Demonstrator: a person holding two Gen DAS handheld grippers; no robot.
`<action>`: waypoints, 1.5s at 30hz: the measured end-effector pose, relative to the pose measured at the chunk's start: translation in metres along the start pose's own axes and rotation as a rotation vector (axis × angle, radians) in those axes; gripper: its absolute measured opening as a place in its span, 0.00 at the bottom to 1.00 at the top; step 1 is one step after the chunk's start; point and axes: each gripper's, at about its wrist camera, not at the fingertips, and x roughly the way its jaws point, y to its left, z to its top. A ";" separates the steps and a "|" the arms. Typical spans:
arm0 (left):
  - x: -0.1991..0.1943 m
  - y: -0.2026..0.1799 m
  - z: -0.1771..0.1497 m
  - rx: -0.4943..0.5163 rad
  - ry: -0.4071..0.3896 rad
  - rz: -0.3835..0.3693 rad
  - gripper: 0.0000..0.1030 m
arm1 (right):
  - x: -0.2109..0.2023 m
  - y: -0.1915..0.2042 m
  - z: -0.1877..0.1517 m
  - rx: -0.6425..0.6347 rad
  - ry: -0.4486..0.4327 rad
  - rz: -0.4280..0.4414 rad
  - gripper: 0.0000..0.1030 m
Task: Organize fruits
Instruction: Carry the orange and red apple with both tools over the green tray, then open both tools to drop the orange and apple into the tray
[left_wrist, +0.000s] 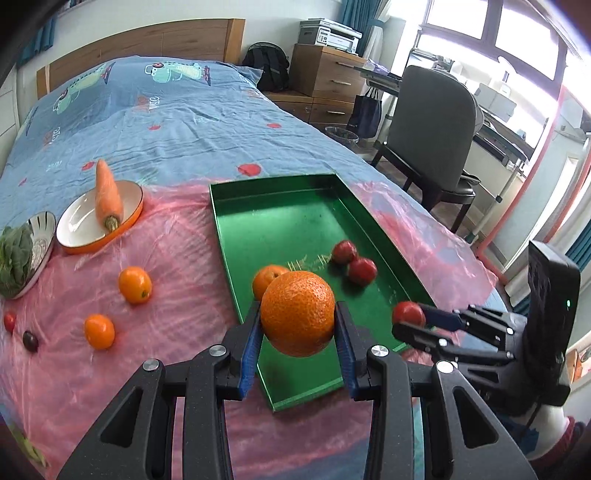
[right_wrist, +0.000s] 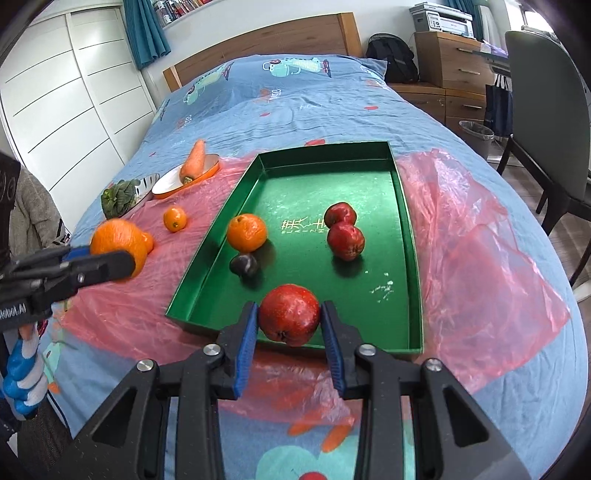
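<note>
My left gripper (left_wrist: 298, 325) is shut on a large orange (left_wrist: 297, 312) and holds it above the near end of the green tray (left_wrist: 295, 199). It also shows in the right wrist view (right_wrist: 110, 258) with the orange (right_wrist: 118, 242). My right gripper (right_wrist: 289, 319) is shut on a red apple (right_wrist: 289, 314) over the tray's near edge (right_wrist: 295, 343); it also shows in the left wrist view (left_wrist: 410, 319). In the tray lie an orange (right_wrist: 246, 232), two red apples (right_wrist: 345, 242) and a dark plum (right_wrist: 243, 265). Two small oranges (left_wrist: 135, 285) lie on the pink plastic sheet.
An orange-rimmed bowl (left_wrist: 79, 225) holds a carrot (left_wrist: 107, 195); a striped bowl with leafy greens (left_wrist: 16, 258) sits at the left. A small tomato (left_wrist: 10, 321) and a dark plum (left_wrist: 30, 341) lie near the left edge. A grey chair (left_wrist: 432, 122) stands right of the bed.
</note>
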 end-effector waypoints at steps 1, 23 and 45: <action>0.009 0.002 0.008 -0.006 -0.001 0.004 0.31 | 0.006 -0.003 0.003 -0.001 0.002 -0.006 0.56; 0.132 0.005 0.041 -0.009 0.116 0.066 0.31 | 0.057 -0.023 0.010 -0.052 0.038 -0.115 0.57; 0.129 -0.002 0.036 0.013 0.134 0.097 0.43 | 0.052 -0.024 0.008 -0.036 0.044 -0.146 0.88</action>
